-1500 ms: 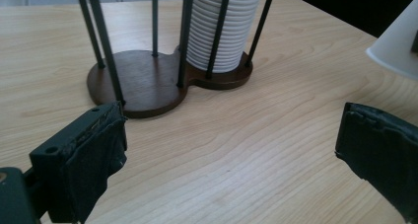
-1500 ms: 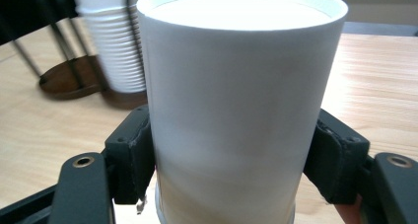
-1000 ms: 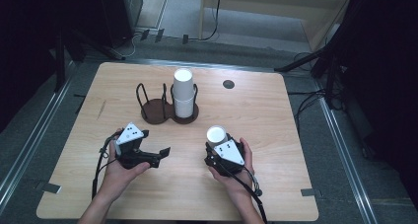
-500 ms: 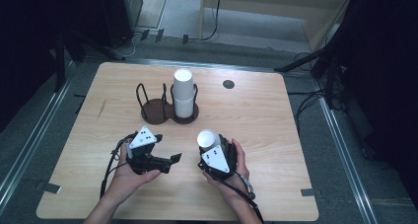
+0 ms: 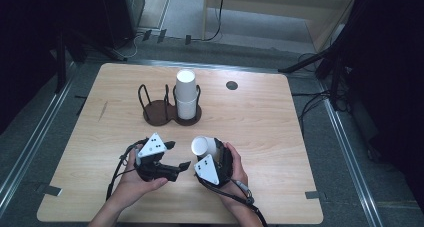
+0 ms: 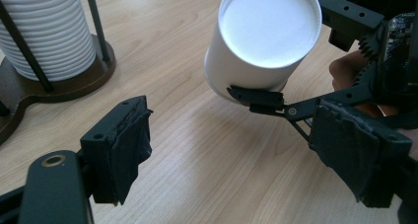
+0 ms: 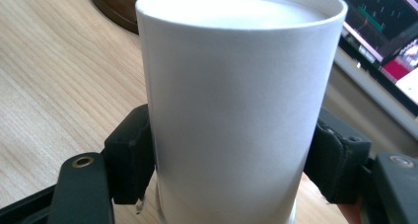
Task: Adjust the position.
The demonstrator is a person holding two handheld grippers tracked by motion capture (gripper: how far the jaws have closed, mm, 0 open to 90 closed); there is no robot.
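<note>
A white paper cup is clamped by its sides in my right gripper, just above the wooden table. In the right gripper view the cup stands between both pads, which press on it. My left gripper is close to the cup's left with its jaws pointing at it. They have just been closing and still stand apart with nothing between them. In the left gripper view the cup's round flat end faces my left gripper from just ahead.
A brown two-ring wire holder stands at the table's middle back. Its right ring holds a tall stack of white cups, and its left ring is bare. A small dark round hole lies behind it to the right.
Both hands have moved toward each other. The cup has come left and tipped toward the left gripper, whose jaws have narrowed.
</note>
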